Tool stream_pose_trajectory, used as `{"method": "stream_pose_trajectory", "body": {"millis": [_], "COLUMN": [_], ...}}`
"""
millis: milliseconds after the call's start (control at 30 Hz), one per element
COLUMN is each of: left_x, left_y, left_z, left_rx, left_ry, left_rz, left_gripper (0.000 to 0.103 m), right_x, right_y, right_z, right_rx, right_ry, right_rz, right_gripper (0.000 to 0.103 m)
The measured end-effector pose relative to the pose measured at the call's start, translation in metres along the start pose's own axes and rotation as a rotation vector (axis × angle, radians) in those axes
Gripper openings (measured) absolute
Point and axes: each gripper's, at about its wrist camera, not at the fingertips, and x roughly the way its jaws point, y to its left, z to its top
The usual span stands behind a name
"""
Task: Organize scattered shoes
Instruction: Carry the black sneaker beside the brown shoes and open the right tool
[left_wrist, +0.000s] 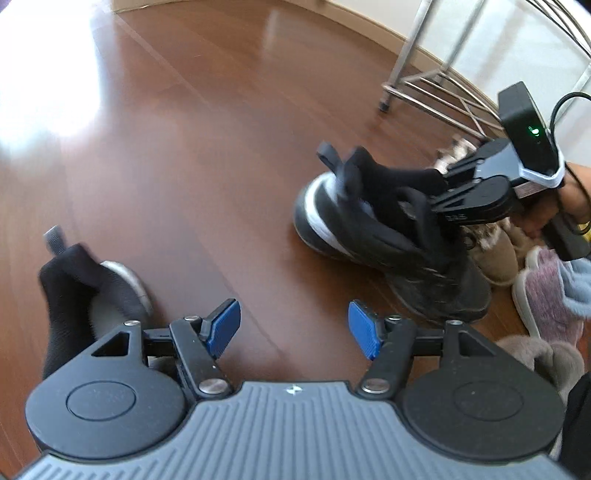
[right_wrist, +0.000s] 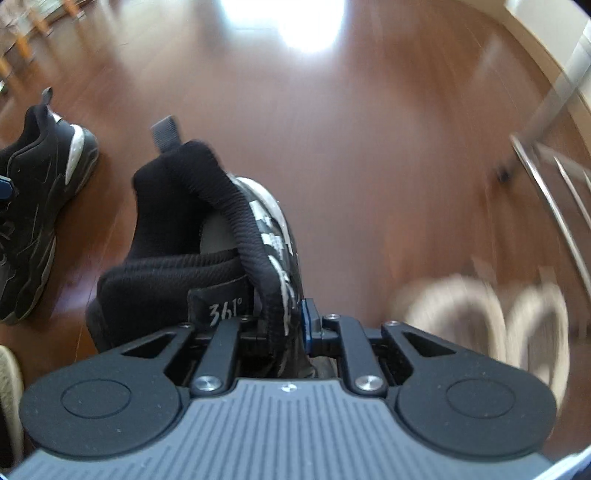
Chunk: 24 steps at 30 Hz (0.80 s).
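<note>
- Right gripper (right_wrist: 284, 325) is clamped on the collar of a black sneaker (right_wrist: 207, 236), held tilted above the floor (right_wrist: 369, 166).
- Left gripper (left_wrist: 293, 328) gapes wide, holding nothing.
- Second sneaker (right_wrist: 33, 206) lies on the floor nearby.

glossy wood floor (left_wrist: 221, 147), shiny metal rack (left_wrist: 436, 74), knit-cloth sneaker collar (right_wrist: 177, 236), fuzzy cloth slippers (left_wrist: 550, 295).

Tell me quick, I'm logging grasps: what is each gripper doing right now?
Left gripper: open, holding nothing, over the floor.
Right gripper: shut on the collar of a black sneaker.
</note>
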Motion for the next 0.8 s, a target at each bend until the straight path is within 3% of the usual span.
{"method": "stream_pose_trajectory", "body": {"millis": [167, 333, 467, 600, 667, 733, 767, 800], "left_x": [-0.002, -0.011, -0.023, -0.037, -0.065, -0.087, -0.107, -0.116], "left_y": [-0.026, -0.033, -0.017, 0.001, 0.025, 0.046, 0.068, 0.083], "left_z": [0.0, -0.003, -0.013, -0.023, -0.03, -0.033, -0.034, -0.034], "left_rx": [0.053, 0.063, 0.029, -0.009, -0.06, -0.098, -0.142, -0.173], "left_ry": [0.01, 0.023, 0.024, 0.023, -0.009, -0.037, -0.057, -0.064], "left_rz": [-0.012, -0.011, 0.004, 0.02, 0.04, 0.042, 0.04, 0.079], "left_gripper": [0.066, 0.066, 0.066, 0.066, 0.067, 0.068, 0.072, 0.072], "right_x": [-0.008, -0.014, -0.021, -0.058, -0.077, -0.099, -0.109, -0.118], "right_y": [-0.019, -0.023, -0.022, -0.027, -0.03, -0.025, -0.023, -0.021], "right_z": [-0.033, -0.036, -0.033, -0.039, -0.043, -0.045, -0.048, -0.05], "right_rx": [0.174, 0.193, 0.197, 0.249, 0.261, 0.282, 0.299, 0.315], "right_ry": [-0.041, -0.054, -0.049, -0.117, -0.154, -0.208, -0.242, -0.275], "right_rz": [-0.034, -0.06, -0.087, -0.093, -0.082, -0.08, -0.08, -0.079], "right_gripper": [0.012, 0.012, 0.02, 0.05, 0.057, 0.071, 0.073, 0.077]}}
